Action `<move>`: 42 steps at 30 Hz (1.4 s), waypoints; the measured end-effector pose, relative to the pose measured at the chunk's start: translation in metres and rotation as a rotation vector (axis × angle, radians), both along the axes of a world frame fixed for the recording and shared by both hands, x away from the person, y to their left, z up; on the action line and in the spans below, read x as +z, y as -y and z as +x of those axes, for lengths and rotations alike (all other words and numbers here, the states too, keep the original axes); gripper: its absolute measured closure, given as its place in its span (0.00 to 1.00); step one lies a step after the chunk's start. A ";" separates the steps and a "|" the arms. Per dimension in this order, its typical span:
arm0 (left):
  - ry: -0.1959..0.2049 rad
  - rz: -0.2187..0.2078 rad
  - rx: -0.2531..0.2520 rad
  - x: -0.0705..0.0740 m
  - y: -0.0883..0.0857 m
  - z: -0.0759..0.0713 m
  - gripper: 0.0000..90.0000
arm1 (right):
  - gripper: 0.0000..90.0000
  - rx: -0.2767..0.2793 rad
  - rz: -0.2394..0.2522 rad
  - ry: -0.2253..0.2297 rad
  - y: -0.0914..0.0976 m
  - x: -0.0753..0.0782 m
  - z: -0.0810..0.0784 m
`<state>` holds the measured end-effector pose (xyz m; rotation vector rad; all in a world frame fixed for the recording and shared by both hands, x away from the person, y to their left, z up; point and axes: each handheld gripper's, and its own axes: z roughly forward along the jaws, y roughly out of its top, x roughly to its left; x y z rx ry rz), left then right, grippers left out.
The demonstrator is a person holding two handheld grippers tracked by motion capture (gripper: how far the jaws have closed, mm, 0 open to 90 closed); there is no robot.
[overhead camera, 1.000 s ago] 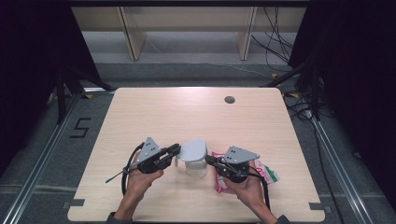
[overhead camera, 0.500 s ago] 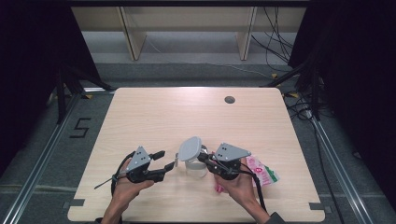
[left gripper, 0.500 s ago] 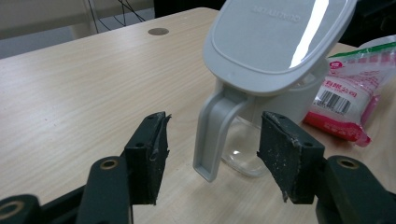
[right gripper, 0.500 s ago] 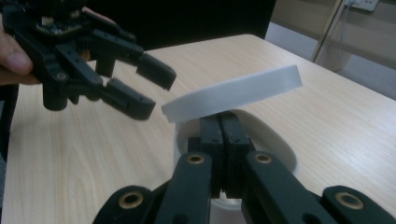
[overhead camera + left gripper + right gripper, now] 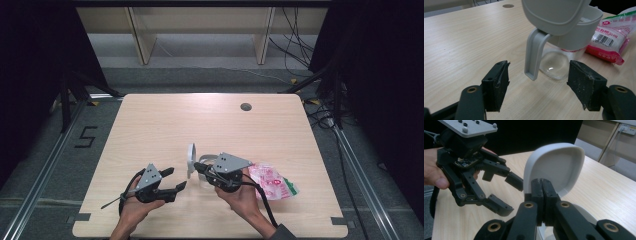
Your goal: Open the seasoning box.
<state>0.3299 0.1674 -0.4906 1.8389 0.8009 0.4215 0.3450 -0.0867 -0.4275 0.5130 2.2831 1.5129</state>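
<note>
1. Now the right claw (image 5: 199,166) is pinching the grey lid (image 5: 191,160) of a clear jug (image 5: 564,42) and holding it standing up, swung open over the jug's mouth.
2. Its jaws are pressing tight on the lid's edge (image 5: 554,170).
3. The jug is sitting on the worktop (image 5: 210,125), near the front, just beside a pink and white food packet (image 5: 272,181).
4. The left claw (image 5: 172,179) has just been opening, and its jaws are now spreading wide with nothing between them.
5. It is waiting close to the jug's handle (image 5: 534,55).
6. I think the lid could be slipping out, because the pinch is only on a thin edge.
7. Pulling too hard could be tipping the jug over, since nothing is holding it down.
</note>
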 end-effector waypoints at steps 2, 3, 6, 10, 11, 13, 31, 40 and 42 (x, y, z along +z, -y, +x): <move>0.002 0.008 0.000 0.000 -0.001 0.000 0.36 | 1.00 0.004 -0.005 -0.001 0.000 0.001 0.000; 0.005 -0.002 0.000 0.000 -0.001 0.000 0.36 | 1.00 0.001 -0.002 0.000 0.001 0.001 -0.001; 0.000 0.003 0.015 0.000 -0.003 -0.002 0.36 | 1.00 -0.005 0.006 0.000 0.005 0.003 -0.003; -0.005 -0.002 0.021 -0.001 -0.007 -0.003 0.34 | 1.00 -0.012 0.003 -0.014 0.028 0.000 -0.012; -0.010 -0.009 0.019 -0.002 -0.007 -0.003 0.34 | 1.00 -0.012 0.003 -0.014 0.028 0.000 -0.012; -0.012 -0.002 0.017 -0.003 -0.007 -0.004 0.33 | 1.00 -0.023 0.018 -0.034 0.041 -0.005 -0.014; -0.029 0.015 0.040 -0.004 -0.012 -0.008 0.31 | 1.00 -0.081 -0.075 -0.122 0.078 -0.035 -0.030; -0.049 0.002 0.050 -0.008 -0.011 -0.009 0.31 | 1.00 -0.060 -0.235 -0.156 0.070 -0.057 -0.026; -0.047 -0.003 0.046 -0.008 -0.011 -0.008 0.31 | 1.00 -0.047 -0.257 -0.157 0.069 -0.062 -0.025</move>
